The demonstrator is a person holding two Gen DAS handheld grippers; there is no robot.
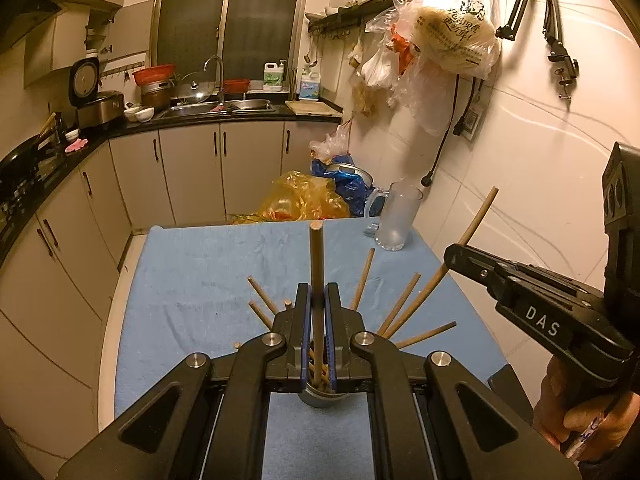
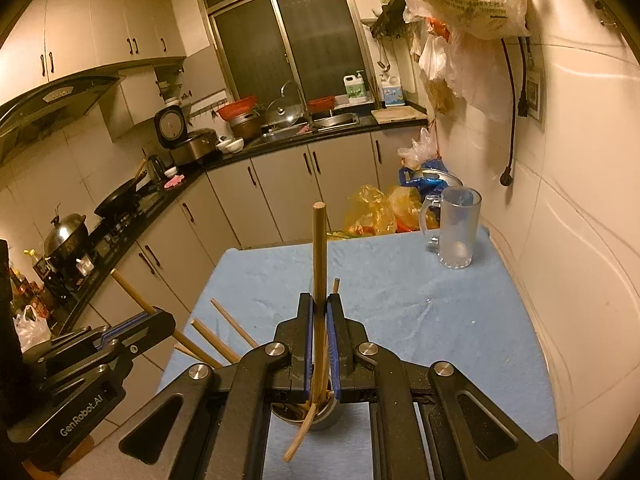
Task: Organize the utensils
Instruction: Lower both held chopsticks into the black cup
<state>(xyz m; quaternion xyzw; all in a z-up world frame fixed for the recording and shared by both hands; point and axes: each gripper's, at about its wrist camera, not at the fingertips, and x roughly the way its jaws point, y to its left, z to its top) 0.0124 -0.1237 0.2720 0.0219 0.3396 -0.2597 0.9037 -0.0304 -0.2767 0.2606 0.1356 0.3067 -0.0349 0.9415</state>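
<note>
A small metal cup (image 1: 320, 396) stands on the blue cloth, with several wooden chopsticks (image 1: 400, 308) fanning out of it. My left gripper (image 1: 319, 292) is shut on one upright chopstick (image 1: 317, 264) whose lower end is in the cup. My right gripper (image 2: 320, 300) is shut on another upright chopstick (image 2: 319, 256) above the same cup (image 2: 320, 416). In the left wrist view the right gripper (image 1: 454, 254) comes in from the right, clamped on its chopstick (image 1: 478, 216). In the right wrist view the left gripper (image 2: 160, 314) shows at the left, holding its chopstick (image 2: 130, 290).
A frosted glass mug (image 2: 456, 232) stands at the far right of the blue cloth (image 2: 420, 304). Yellow and blue plastic bags (image 2: 380, 208) lie beyond the table. The tiled wall is close on the right. Counter, stove and sink run along the left and back.
</note>
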